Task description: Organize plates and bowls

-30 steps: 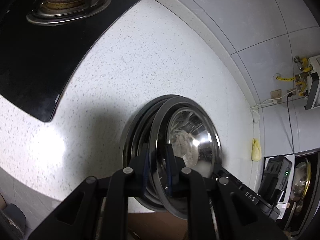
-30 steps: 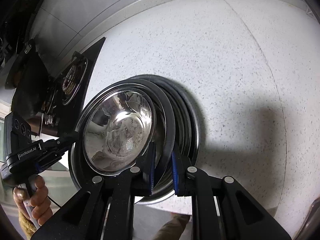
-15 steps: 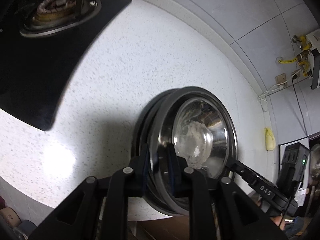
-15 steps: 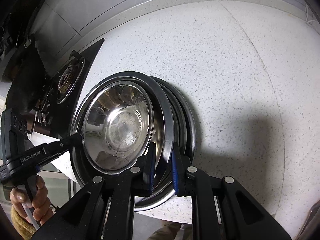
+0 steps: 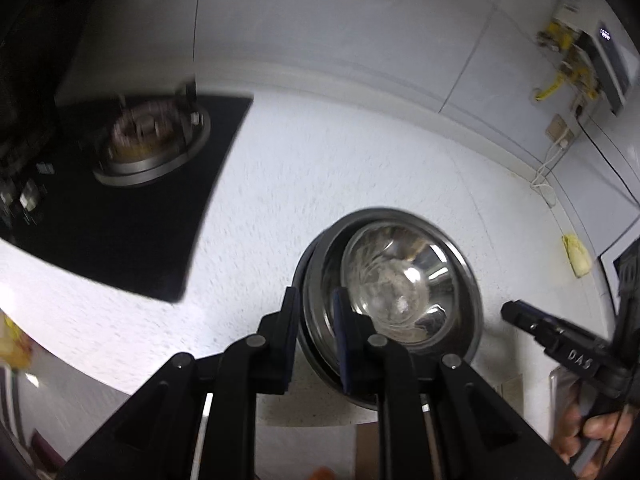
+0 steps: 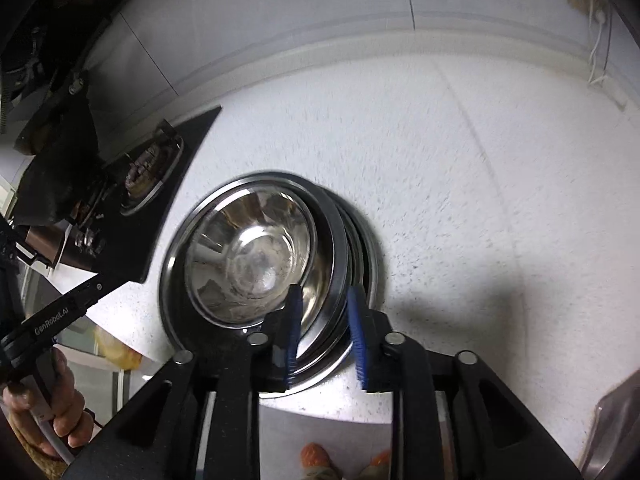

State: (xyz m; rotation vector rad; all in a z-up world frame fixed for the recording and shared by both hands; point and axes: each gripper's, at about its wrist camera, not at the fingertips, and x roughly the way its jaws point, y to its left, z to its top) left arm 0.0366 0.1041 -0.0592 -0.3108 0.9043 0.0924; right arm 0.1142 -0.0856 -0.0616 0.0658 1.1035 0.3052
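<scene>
Stack of steel plates (image 6: 360, 248) lies flat on the speckled white countertop (image 6: 460, 168), near its front edge and to the right of the black stove top (image 5: 132, 216). Round, so no long axis; every open face points up. A mirror-polished bowl (image 6: 248, 256) sits nested on the top plate, mouth up, its inside throwing bright reflections. Plate rims are dark, thin and concentric, slightly offset from one another.

Your left gripper (image 5: 314, 340) straddles the stack's rim on the stove side. Its jaws have just been opening; the rim sits between them, and a sliver of gap shows at the pads, so no squeeze.

Your right gripper (image 6: 326, 332) straddles the rim on the far side from the stove. Its blue-lined fingers (image 6: 356, 332) have just been opening, with the rim between them and clear space on both sides.

Against a second ago: both grips on the rim are released, both cameras sit higher and farther back, and the stack rests fully on the counter. In the left view the right gripper's tip now stands clear of the stack.
</scene>
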